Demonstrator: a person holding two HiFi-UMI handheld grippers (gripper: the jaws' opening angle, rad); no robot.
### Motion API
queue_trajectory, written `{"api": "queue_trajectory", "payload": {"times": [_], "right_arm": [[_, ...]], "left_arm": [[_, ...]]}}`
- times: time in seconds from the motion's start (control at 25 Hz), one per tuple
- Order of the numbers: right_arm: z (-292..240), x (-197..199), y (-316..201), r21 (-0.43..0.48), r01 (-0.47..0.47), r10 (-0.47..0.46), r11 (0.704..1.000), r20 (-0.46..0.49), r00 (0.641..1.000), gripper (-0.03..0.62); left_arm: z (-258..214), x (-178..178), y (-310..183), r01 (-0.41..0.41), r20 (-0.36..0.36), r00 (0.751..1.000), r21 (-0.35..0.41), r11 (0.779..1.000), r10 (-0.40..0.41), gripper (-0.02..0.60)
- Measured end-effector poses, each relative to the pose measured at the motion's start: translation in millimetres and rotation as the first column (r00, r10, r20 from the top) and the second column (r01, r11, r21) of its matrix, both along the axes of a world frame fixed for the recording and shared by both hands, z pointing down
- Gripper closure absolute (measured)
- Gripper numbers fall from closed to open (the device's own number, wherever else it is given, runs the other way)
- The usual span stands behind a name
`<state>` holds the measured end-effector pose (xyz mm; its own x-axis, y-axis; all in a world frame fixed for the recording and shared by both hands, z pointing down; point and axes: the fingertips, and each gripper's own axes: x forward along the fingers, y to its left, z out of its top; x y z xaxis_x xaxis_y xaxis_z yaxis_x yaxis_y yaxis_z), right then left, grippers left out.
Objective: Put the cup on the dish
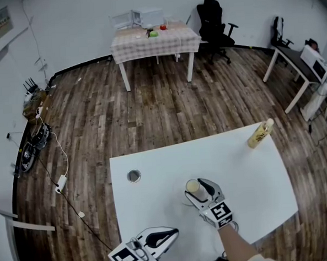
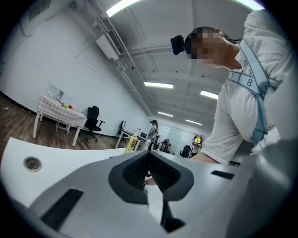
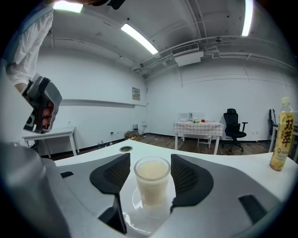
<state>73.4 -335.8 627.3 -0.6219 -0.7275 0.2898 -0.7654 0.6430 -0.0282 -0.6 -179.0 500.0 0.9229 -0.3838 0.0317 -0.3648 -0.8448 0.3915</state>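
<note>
You have the cup [image 3: 152,179] standing on the dish [image 3: 149,214], between the jaws of the right gripper [image 1: 200,190], on the table [image 1: 255,188]. Left of the cup and slightly farther from you lies the table's round hole [image 1: 133,176]. Right of the cup and well behind it, at the table's far corner, stands the bottle [image 1: 260,134]. The left gripper [image 1: 169,234] hangs left of the cup and nearer you, over the table's near edge. Far behind the cup, across the floor [image 1: 151,111], stands a second table [image 1: 155,42], an office chair [image 1: 215,22] to its right.
</note>
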Motion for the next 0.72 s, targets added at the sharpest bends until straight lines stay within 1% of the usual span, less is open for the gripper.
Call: {"api": "queue_trajectory", "payload": {"times": [0.2, 0.32, 0.48, 0.72], "right_arm": [[-10, 4, 1, -0.002, -0.026, 0.026, 1.000, -0.002, 1.000, 0.313], [-19, 3, 3, 0.012, -0.036, 0.036, 0.999, 0.010, 0.999, 0.313], [-19, 6, 10, 0.012, -0.047, 0.047, 0.999, 0.005, 0.999, 0.313], [-30, 9, 21, 0.023, -0.068, 0.067, 0.997, 0.023, 0.997, 0.313]], "left_arm": [[-7, 2, -1, -0.010, -0.001, 1.000, 0.010, 1.000, 0.010, 0.580], [-8, 1, 0, -0.016, -0.001, 1.000, 0.019, 1.000, 0.016, 0.580], [-12, -1, 1, -0.023, -0.003, 1.000, 0.025, 0.999, 0.023, 0.580], [-22, 0, 1, -0.038, -0.011, 0.999, 0.047, 0.998, 0.039, 0.580]]}}
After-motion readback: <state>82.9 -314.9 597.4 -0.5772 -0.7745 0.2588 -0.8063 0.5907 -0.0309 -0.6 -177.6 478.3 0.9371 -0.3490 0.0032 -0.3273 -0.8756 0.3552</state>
